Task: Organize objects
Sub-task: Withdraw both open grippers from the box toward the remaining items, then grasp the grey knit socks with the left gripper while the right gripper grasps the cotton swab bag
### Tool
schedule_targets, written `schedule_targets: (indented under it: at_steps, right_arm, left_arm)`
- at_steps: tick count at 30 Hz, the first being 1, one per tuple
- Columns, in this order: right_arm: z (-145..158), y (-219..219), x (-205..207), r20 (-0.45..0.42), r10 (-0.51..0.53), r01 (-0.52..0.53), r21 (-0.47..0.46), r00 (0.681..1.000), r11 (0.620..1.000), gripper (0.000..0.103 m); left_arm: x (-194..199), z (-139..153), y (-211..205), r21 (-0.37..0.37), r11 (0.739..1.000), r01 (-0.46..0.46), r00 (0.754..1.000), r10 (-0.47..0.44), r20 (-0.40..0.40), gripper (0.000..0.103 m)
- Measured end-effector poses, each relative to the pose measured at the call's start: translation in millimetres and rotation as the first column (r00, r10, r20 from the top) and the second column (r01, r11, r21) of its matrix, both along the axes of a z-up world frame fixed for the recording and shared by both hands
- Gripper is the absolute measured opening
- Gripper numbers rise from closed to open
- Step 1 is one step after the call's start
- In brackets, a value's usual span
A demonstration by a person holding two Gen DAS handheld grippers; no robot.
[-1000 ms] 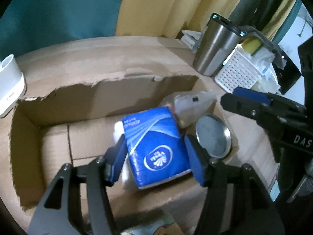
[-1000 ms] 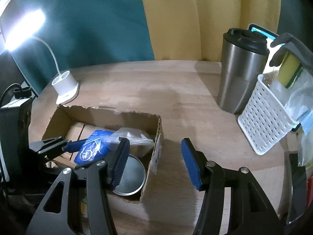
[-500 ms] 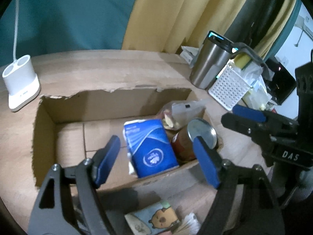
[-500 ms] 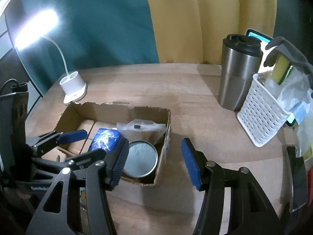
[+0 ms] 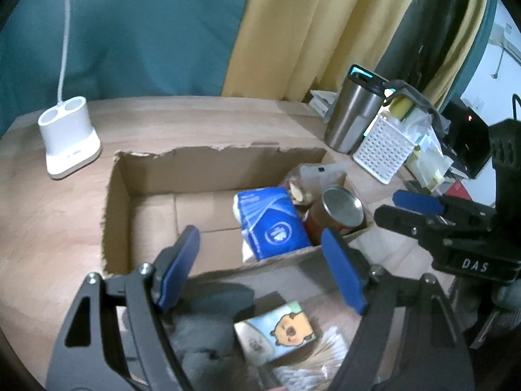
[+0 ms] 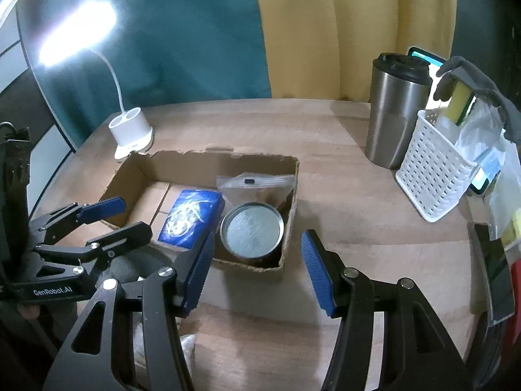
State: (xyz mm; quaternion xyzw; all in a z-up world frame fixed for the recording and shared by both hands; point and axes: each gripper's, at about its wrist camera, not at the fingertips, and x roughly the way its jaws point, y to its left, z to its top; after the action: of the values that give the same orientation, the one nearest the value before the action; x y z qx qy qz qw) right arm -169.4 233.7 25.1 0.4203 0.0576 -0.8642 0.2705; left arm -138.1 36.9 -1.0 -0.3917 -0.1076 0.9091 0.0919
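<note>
A torn cardboard box (image 5: pixel 117 202) (image 6: pixel 294 176) sits on the wooden table. At its right end lie a blue tissue pack (image 5: pixel 272 221) (image 6: pixel 190 216), a metal-lidded can (image 5: pixel 342 207) (image 6: pixel 250 228) and a clear zip bag (image 5: pixel 312 179) (image 6: pixel 254 185). My left gripper (image 5: pixel 260 267) (image 6: pixel 101 218) hovers above the box's near wall, open and empty, with the tissue pack beyond its fingertips. My right gripper (image 6: pixel 257 267) (image 5: pixel 416 208) is open too, with nothing between its blue pads, just in front of the box's near right corner by the can.
A white lamp base (image 5: pixel 68 137) (image 6: pixel 132 132) stands left of the box. A steel tumbler (image 5: pixel 351 120) (image 6: pixel 394 110) and a white perforated basket (image 5: pixel 382 146) (image 6: pixel 433 176) stand at the back right. A cartoon-printed pack (image 5: pixel 280 332) and a grey soft object (image 5: pixel 202 335) lie near the front edge.
The left gripper let go of the blue tissue pack, opened wide and pulled back and up; the pack stays in the box. The right gripper also drew back a little.
</note>
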Motion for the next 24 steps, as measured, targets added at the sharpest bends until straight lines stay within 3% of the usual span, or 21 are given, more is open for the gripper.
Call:
schedule_targets:
  at_steps: [2, 5, 24]
  right_arm:
    - [-1, -2, 5, -0.006, 0.001, -0.001, 0.006, 1.000, 1.000, 0.059]
    - [-2, -3, 11, -0.012, 0.005, -0.005, 0.006, 1.000, 1.000, 0.073]
    - [-18, -22, 49, 0.013, 0.041, -0.042, 0.034, 0.999, 0.999, 0.073]
  left_arm:
    - [5, 1, -3, -0.002, 1.000, -0.010, 1.000, 0.010, -0.003, 0.078]
    - [13, 0, -9, 0.000, 1.000, -0.022, 1.000, 0.022, -0.010, 0.079]
    - [56, -10, -34, 0.001, 0.997, -0.072, 0.997, 0.072, -0.018, 0.079]
